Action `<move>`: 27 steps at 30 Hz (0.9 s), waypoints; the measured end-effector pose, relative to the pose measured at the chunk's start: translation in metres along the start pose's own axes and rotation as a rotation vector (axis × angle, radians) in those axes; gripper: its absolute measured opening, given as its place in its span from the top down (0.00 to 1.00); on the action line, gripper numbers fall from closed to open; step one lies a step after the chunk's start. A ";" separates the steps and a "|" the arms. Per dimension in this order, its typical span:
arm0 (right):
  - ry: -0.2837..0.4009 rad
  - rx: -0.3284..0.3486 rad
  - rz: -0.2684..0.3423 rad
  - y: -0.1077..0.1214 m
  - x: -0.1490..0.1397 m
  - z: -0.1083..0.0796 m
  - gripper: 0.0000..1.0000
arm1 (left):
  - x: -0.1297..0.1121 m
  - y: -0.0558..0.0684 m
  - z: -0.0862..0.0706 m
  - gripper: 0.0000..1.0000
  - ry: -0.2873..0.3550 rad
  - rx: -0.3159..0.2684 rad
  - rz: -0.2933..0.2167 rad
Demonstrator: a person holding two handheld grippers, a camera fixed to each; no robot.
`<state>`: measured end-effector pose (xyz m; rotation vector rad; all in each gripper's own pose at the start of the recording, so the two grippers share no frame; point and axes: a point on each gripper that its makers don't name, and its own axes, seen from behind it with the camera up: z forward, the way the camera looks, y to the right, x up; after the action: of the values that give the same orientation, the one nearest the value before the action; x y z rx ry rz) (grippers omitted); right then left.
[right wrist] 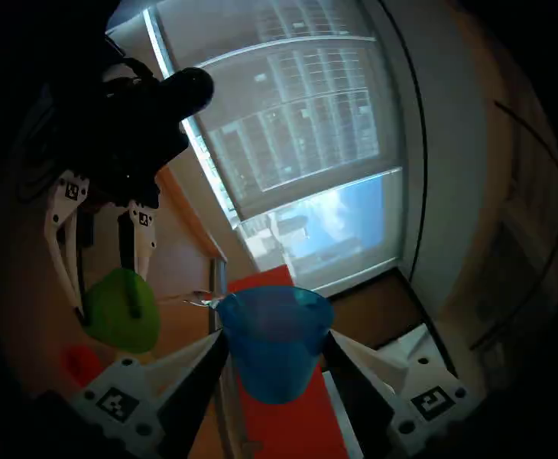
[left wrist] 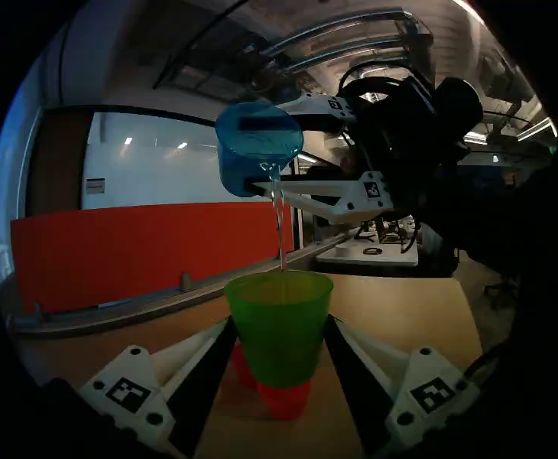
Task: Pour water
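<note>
1. In my right gripper view a large window (right wrist: pixel 309 138) takes up the background above the cups.
2. In my left gripper view the wooden table (left wrist: pixel 409 306) spreads out below, with a long orange wall panel (left wrist: pixel 126 252) behind its far edge.
3. My left gripper (left wrist: pixel 279 325) is closed to about a cup's width. Both fingers press on the sides of the green cup (left wrist: pixel 279 336), which stands upright between them with its mouth up.
4. My right gripper (right wrist: pixel 275 340) is closed to the same sort of width on the blue cup (right wrist: pixel 275 348), one finger on each side of it. Seen from the left gripper, it comes in from the right, a person's dark sleeve behind it.
5. The blue cup sits higher than the green cup and a little to its left in my left gripper view. It is tipped well over, so its open mouth faces the camera and its low lip is above the green cup's rim.
6. The red cups (left wrist: pixel 283 398) are on the table right under the green cup, one showing below its base and one behind at the left. I cannot tell whether the green cup touches them.
7. A thin stream of water (left wrist: pixel 280 229) runs from the blue cup's lip straight down into the mouth of the green cup.
</note>
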<state>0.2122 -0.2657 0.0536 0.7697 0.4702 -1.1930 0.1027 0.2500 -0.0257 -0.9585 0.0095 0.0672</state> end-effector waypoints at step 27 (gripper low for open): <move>-0.021 -0.033 -0.117 0.016 0.000 0.002 0.14 | 0.003 0.007 -0.002 0.19 -0.002 -0.013 0.012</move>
<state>0.2269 -0.2645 0.0598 0.7082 0.5223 -1.2973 0.1049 0.2524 -0.0321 -0.9711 0.0132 0.0791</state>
